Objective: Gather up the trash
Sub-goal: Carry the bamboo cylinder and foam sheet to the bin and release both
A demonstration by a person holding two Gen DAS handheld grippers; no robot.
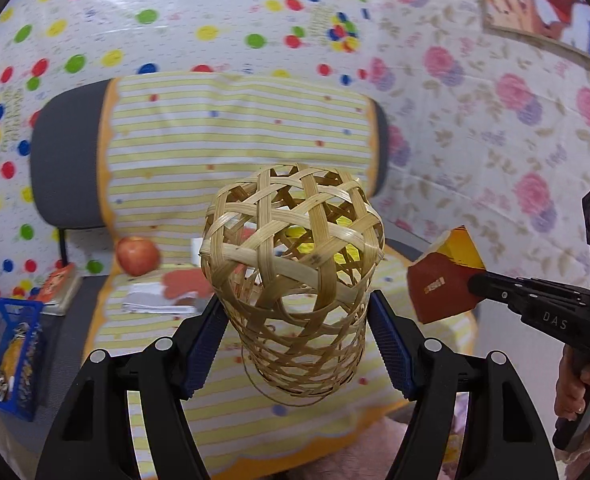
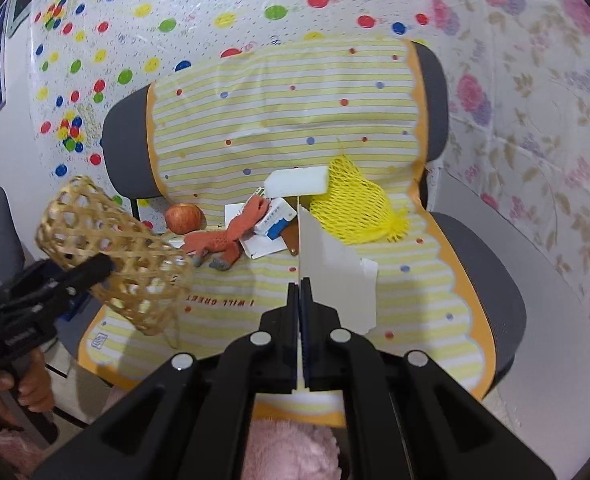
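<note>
Right now we hold the woven bamboo basket (image 1: 291,276) in our left gripper (image 1: 295,344), its blue pads (image 1: 207,340) pressing the basket's sides, jaws wide around it. Our right gripper (image 2: 300,312) is pinched fully together on a flattened piece of card (image 2: 335,276), brown and yellow on its printed face (image 1: 443,280), lifted clear of the chair seat (image 2: 491,280). More litter lies on the striped cloth (image 2: 295,120): a yellow mesh net (image 2: 355,208), a white foam block (image 2: 299,182), a small blue and white box (image 2: 275,220) and loose paper (image 2: 255,246). An apple (image 2: 183,218) and an orange knitted toy (image 2: 231,236) sit beside it; we judge those are not trash.

To do this step well, we should turn the basket's open mouth toward the card, since from the left wrist we see mostly its closed woven end. Bring the card edge-first, well inside the rim, before releasing, because a flat sheet can catch on the weave or slide out.
</note>
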